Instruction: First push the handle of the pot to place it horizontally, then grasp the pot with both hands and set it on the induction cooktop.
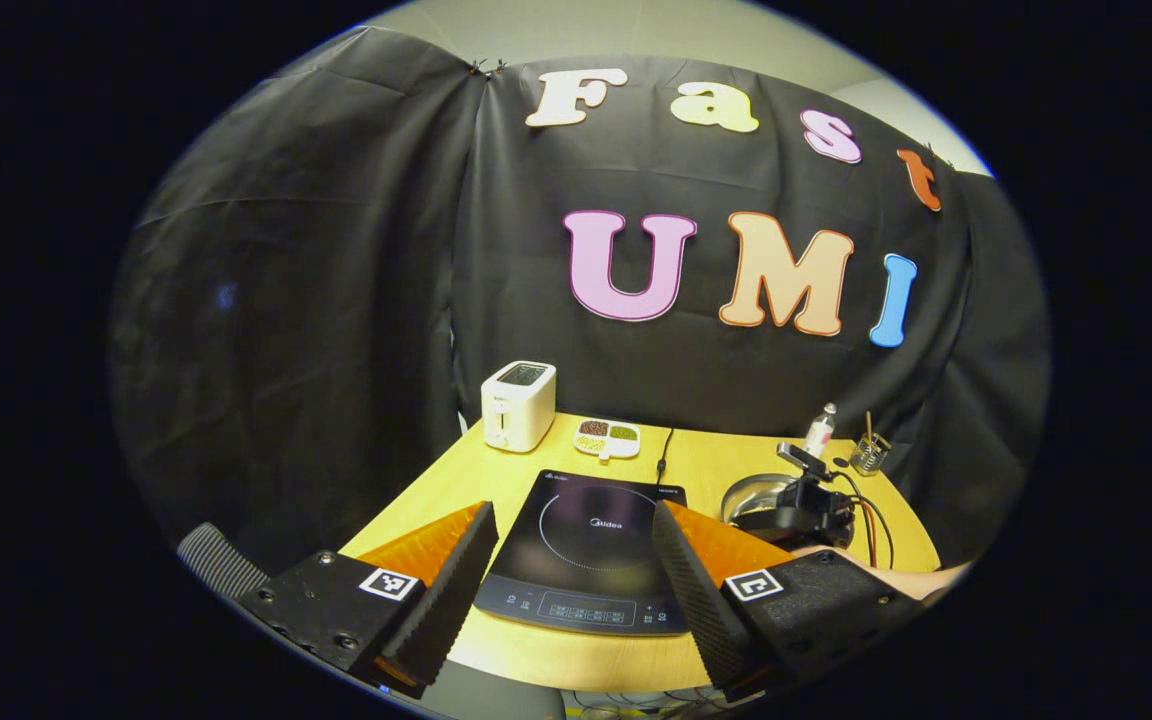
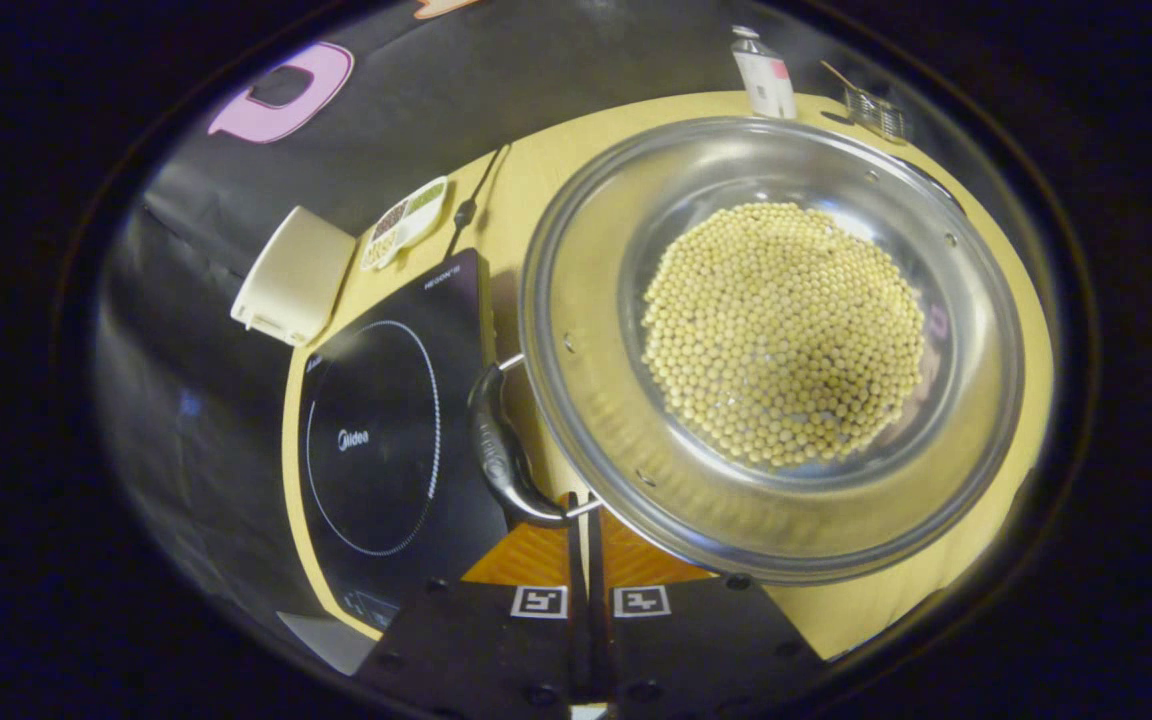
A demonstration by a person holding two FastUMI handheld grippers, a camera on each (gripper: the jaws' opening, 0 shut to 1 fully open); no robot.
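the right gripper (image 2: 584, 525), fingers together, touches the lower end of the handle (image 2: 498, 445) of the bean-filled pot (image 2: 586, 400) just ahead. the left gripper (image 1: 571, 560) hangs spread apart, the induction cooktop (image 1: 591, 545) directly beyond its fingers.

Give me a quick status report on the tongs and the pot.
Left tongs open above the induction cooktop. Right tongs shut at the pot handle. Pot of beans on the table beside the cooktop. Nothing on the cooktop.

A staged kitchen booth here: black cloth wall (image 1: 336, 250) behind a wooden tabletop (image 1: 716, 465) carrying a toaster (image 1: 518, 405), an induction cooktop (image 1: 586, 545) and a divided dish of grains (image 1: 607, 437).
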